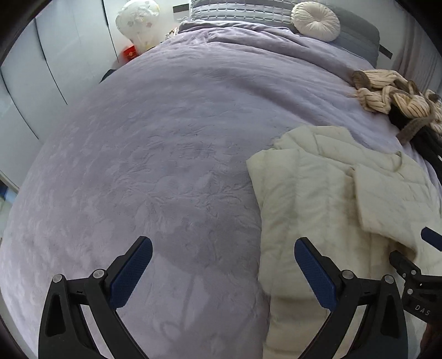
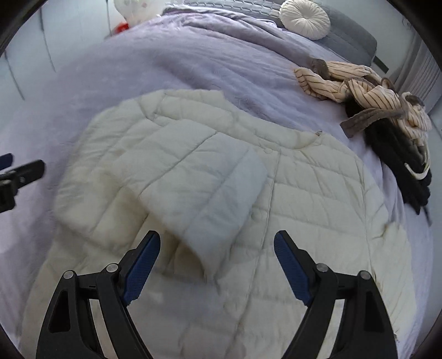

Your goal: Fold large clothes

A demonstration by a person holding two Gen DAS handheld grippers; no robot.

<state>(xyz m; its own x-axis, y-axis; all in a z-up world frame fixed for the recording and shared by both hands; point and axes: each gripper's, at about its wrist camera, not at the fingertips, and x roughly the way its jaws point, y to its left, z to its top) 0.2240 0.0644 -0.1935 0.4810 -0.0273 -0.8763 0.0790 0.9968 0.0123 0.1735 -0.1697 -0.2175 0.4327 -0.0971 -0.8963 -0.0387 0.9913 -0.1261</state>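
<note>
A cream quilted puffer jacket [image 2: 304,198] lies flat on the lavender bed cover [image 2: 193,63], front up, with its left sleeve [image 2: 210,182] folded across the chest. My right gripper [image 2: 216,265] is open and empty, hovering above the sleeve cuff. In the left wrist view the jacket [image 1: 317,210] fills the lower right. My left gripper [image 1: 222,273] is open and empty, over the jacket's left edge and the bare cover [image 1: 165,152]. The right gripper's tip [image 1: 414,265] shows at the right edge there; the left gripper's tip [image 2: 19,174] shows at the left of the right wrist view.
A heap of striped cream and dark clothes [image 2: 381,110] lies at the bed's far right. A round white cushion [image 2: 305,18] and grey pillows [image 1: 240,11] sit at the headboard. White wardrobe doors [image 1: 41,69] stand to the left.
</note>
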